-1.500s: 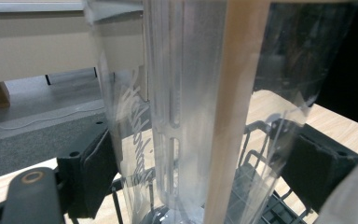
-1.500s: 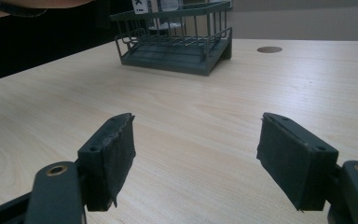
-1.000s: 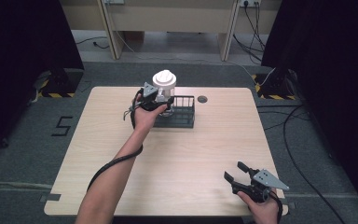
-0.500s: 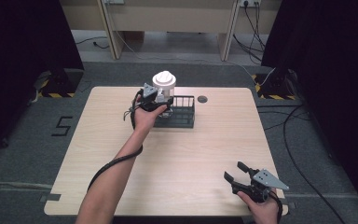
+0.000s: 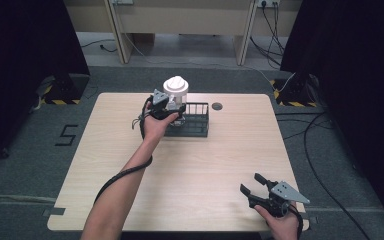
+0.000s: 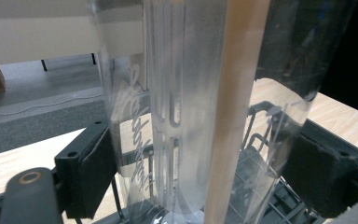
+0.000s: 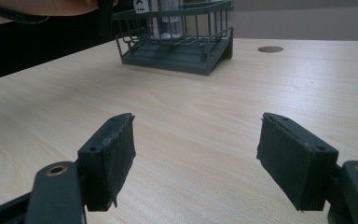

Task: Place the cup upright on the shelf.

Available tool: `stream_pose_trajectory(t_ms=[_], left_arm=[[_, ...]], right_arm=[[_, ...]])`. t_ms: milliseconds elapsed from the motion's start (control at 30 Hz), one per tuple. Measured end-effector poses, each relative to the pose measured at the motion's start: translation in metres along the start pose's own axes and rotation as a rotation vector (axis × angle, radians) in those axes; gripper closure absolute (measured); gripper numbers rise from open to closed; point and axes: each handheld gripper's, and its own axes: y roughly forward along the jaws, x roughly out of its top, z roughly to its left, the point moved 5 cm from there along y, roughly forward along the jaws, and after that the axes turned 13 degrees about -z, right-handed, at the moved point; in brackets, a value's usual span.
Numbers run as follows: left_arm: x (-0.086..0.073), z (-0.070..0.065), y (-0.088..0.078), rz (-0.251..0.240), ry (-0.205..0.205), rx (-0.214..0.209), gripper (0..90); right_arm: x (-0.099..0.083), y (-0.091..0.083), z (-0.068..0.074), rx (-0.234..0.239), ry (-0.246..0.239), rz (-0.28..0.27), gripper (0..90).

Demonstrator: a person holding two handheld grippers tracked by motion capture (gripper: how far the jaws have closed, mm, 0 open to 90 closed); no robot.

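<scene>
**Left tongs on clear cup at rack, right tongs idle**

Left tongs (image 5: pixel 172 106) are at the far edge of the tabletop (image 5: pixel 130 150), left of its middle, clamped around a tall clear plastic cup (image 6: pixel 191 93) with a white lid (image 5: pixel 175 85). In the left gripper view both black pads (image 6: pixel 86 175) press the cup wall on either side, so it's gripped. The cup stands upright at the left end of the dark wire rack (image 5: pixel 195 120), bottom inside or just over the rack; can't tell if it's resting on the rack floor or held slightly above. A pale upright strip shows in or through the cup, can't tell what it is.

Right tongs (image 5: pixel 254 186) are near the front right corner of the tabletop, well apart from the rack, jaws spread wide with nothing between them, pointed toward the rack (image 7: pixel 177 37).

Step in hand, judged: either lifting the cup out of the rack or seating it there; the pictures don't settle which. The next move calls for keeping the cup vertical so it clears the rack wires, with steady squeeze since the thin wall could flex or slip. Right tongs not needed yet.
</scene>
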Motion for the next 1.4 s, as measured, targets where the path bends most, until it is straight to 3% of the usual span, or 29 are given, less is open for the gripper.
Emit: stream_pose_trajectory(t_ms=[700, 1400], left_arm=[[0.004, -0.005, -0.005, -0.014, 0.047, -0.012, 14.1], [0.005, -0.004, -0.019, -0.021, 0.051, -0.004, 14.1]], right_arm=[[0.0, 0.0, 0.0, 0.001, -0.002, 0.001, 27.6], [0.0, 0.0, -0.001, -0.001, -0.003, 0.001, 27.5]])
